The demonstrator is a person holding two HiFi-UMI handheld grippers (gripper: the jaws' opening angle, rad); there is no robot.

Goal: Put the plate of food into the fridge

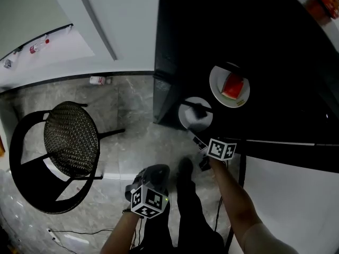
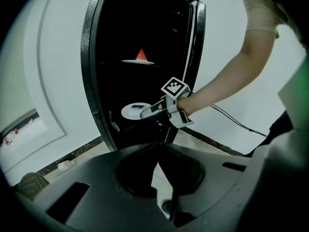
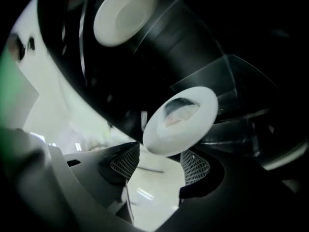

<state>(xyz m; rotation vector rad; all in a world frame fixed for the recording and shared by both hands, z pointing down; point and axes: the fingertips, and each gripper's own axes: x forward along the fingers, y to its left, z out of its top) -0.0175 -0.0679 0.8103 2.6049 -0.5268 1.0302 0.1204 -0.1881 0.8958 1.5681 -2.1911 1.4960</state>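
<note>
Plate of food sits on the fridge's lower shelf, below a watermelon plate; right gripper, jaws apart, released at its rim; left gripper clenched, empty.

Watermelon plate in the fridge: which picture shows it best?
The head view. It looks down onto the watermelon plate, so its white face and the red slice show. The left gripper view sees the plate side-on, thin, with a small red tip. The right gripper view shows only what seems its white underside.
</note>
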